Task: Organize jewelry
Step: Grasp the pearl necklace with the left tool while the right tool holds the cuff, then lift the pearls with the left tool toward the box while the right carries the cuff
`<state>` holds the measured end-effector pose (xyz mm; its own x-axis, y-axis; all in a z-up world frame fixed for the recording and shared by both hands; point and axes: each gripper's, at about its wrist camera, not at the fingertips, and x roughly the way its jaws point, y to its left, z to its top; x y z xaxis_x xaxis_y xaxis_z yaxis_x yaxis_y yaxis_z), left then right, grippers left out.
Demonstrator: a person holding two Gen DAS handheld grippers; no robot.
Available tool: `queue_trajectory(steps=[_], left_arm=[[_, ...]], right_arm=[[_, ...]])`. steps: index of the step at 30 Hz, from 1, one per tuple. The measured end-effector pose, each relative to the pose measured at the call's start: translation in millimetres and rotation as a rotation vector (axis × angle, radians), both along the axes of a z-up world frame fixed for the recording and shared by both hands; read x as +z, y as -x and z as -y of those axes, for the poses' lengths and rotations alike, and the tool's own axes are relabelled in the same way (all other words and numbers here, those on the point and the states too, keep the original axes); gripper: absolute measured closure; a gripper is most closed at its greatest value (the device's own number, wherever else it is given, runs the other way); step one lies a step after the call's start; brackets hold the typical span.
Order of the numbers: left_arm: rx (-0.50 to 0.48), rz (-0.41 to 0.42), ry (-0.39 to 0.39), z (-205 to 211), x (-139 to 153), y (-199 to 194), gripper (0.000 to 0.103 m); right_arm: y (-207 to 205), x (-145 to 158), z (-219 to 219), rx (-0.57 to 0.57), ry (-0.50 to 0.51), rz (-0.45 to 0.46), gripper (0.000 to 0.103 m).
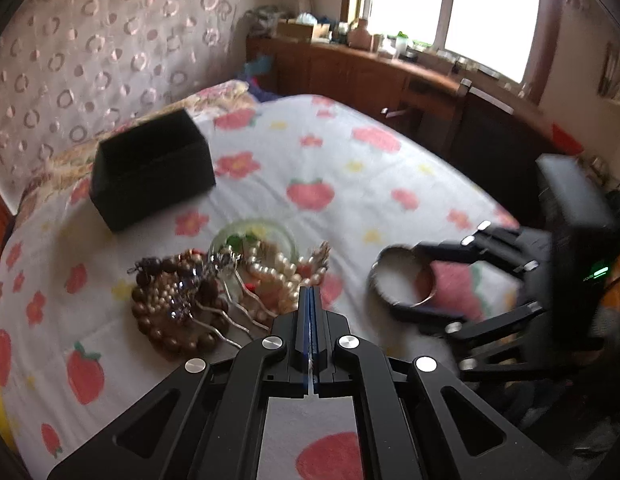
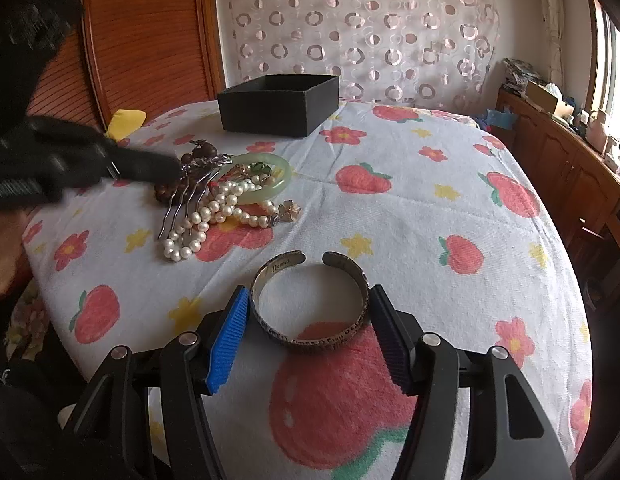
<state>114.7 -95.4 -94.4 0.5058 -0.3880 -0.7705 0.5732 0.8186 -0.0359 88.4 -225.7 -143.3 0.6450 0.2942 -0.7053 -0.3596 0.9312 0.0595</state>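
A pile of jewelry lies on the strawberry-print cloth (image 2: 430, 220): pearl strands (image 2: 213, 212), a pale green bangle (image 2: 277, 168), brown beads (image 1: 169, 320) and a silver hair comb (image 2: 185, 196). My left gripper (image 1: 310, 292) is shut, its tip at the near edge of the pile, by the comb's head in the right wrist view (image 2: 175, 168). Whether it pinches anything thin cannot be told. My right gripper (image 2: 310, 294) is shut on an engraved metal cuff bracelet (image 2: 322, 340), one pad on each side, the cuff's gap facing away. An open black box (image 2: 277, 108) stands behind the pile.
A small gold flower piece (image 2: 289, 210) lies at the pile's right edge. A wooden headboard (image 2: 141, 40) and a patterned curtain (image 2: 350, 32) rise behind the box. Cluttered wooden cabinets (image 2: 550, 152) run along the right under a window. The right gripper (image 1: 394, 278) sits right of the pile.
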Motion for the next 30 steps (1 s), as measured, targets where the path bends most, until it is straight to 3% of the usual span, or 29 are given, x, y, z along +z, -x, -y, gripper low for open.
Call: queue_trajectory(steps=[2, 10, 15, 17, 18, 23, 30], left_arm=[[0.010, -0.007, -0.028, 1, -8, -5, 0.094], [-0.019, -0.058, -0.078, 10, -25, -17, 0.093], [-0.034, -0.051, -0.114, 21, -27, -23, 0.082], [-0.040, -0.040, -0.126, 24, -26, -25, 0.084], [-0.039, -0.035, -0.130, 24, -26, -25, 0.095], [-0.032, -0.010, -0.083, 17, -15, -14, 0.097], [-0.020, 0.076, 0.086, -5, 43, 9, 0.097]], right_arm=[[0, 0, 1, 0.002, 0.000, 0.000, 0.039], [0, 0, 1, 0.002, -0.003, -0.001, 0.039], [0, 0, 1, 0.003, -0.004, -0.002, 0.039], [0, -1, 2, 0.004, -0.003, -0.001, 0.040], [0, -1, 2, 0.005, -0.004, -0.002, 0.040], [1, -1, 3, 0.006, -0.001, -0.001, 0.040], [0, -2, -2, 0.013, 0.025, 0.008, 0.038]])
